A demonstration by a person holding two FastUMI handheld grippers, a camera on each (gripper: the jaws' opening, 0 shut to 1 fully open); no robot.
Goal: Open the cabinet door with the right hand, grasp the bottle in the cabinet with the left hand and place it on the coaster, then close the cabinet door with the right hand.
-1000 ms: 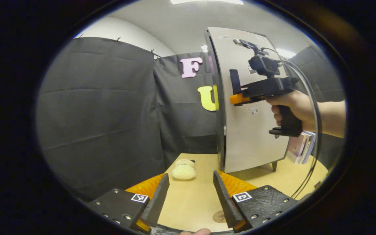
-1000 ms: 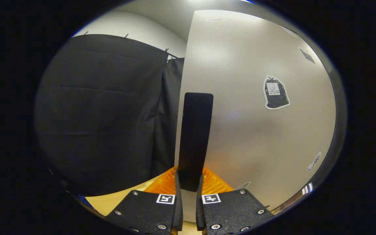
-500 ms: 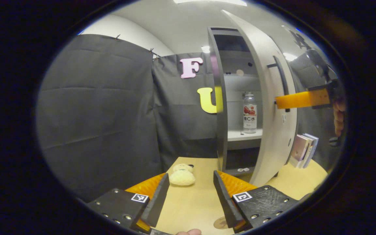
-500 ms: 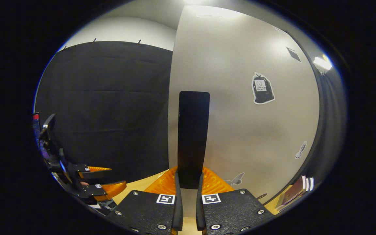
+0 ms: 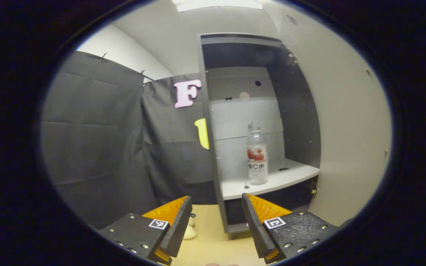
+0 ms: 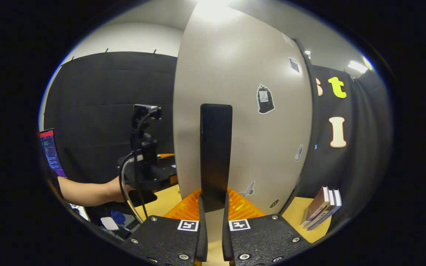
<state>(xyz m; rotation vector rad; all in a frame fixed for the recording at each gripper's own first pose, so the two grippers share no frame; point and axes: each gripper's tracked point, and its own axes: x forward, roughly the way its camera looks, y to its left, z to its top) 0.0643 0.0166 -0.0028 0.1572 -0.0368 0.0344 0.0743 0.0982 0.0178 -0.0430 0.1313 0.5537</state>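
While the cabinet (image 5: 213, 111) stands open on the wooden table (image 5: 213, 247), its pale door (image 6: 242, 122) is swung far out to the side, and in the left gripper view the inner face of this door covers the right part of the picture. The inside of the cabinet is dark at the top and at the right wall, with a light back panel and one white shelf (image 5: 290, 177).

The right gripper (image 6: 213, 225) holds the black vertical handle (image 6: 216, 155) of the door: its two fingers are almost closed and they press on the lower end of the handle from both sides. The door carries some small stickers on its outer face.

The left gripper (image 5: 216, 221) is in front of the cabinet, below the level of the shelf, with the fingers wide apart and nothing between them. In the right gripper view this same gripper appears at the left, beyond the door edge, held by a hand with a bare forearm.

Some books (image 6: 322, 208) lean near the right of the door.

The bottle (image 5: 257, 157), clear with a red label, stands upright on the white shelf, near its front edge.

A small plush toy (image 5: 189, 231) lies on the table, partly hidden behind the left finger.
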